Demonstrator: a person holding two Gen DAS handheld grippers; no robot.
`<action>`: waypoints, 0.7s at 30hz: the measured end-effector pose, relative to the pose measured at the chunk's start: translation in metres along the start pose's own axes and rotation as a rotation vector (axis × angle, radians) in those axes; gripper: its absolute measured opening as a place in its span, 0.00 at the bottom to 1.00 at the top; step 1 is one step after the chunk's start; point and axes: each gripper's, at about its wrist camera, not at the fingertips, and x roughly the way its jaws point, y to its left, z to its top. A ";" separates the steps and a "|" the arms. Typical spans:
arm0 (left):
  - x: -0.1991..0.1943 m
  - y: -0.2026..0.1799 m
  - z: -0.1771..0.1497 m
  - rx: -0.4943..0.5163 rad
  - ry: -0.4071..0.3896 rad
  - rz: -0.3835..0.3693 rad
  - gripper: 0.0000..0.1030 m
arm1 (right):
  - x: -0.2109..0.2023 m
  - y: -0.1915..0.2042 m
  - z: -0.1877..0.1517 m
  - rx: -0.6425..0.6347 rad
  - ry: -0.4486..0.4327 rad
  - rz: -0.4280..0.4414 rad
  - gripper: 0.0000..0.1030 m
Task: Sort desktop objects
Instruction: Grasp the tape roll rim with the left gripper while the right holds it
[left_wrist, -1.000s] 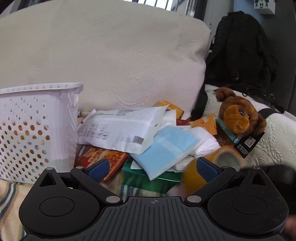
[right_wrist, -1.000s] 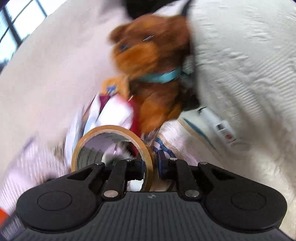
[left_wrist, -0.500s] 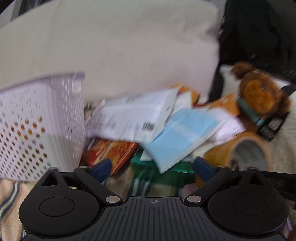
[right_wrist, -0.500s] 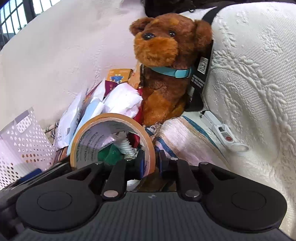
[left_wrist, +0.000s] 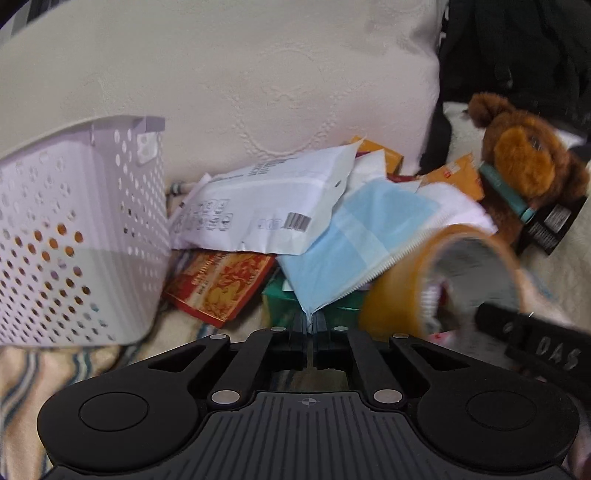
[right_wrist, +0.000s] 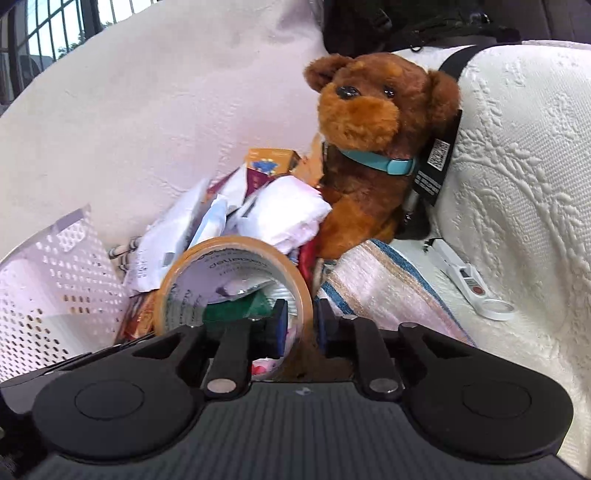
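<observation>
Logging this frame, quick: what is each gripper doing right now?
Left gripper: closed, nipping the corner of the blue packet.
Right gripper: closed on the wall of the tape roll.

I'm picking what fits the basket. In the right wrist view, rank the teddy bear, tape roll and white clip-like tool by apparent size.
1. teddy bear
2. tape roll, nearer the camera, so its size is inflated
3. white clip-like tool

A perforated white plastic basket (left_wrist: 79, 229) stands left of the packet heap (left_wrist: 295, 221); a brown plush dog (right_wrist: 373, 147) sits right of it, a cream cushion (left_wrist: 258, 81) behind.
</observation>
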 end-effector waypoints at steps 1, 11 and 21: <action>0.000 0.002 0.001 -0.005 0.006 -0.024 0.00 | 0.001 0.000 0.000 0.001 0.007 0.005 0.15; 0.010 0.013 0.001 -0.083 0.023 -0.125 0.65 | 0.016 -0.022 0.007 0.124 0.089 0.016 0.18; -0.045 0.035 0.025 -0.123 -0.103 -0.244 1.00 | 0.013 -0.013 0.005 0.102 0.097 0.071 0.18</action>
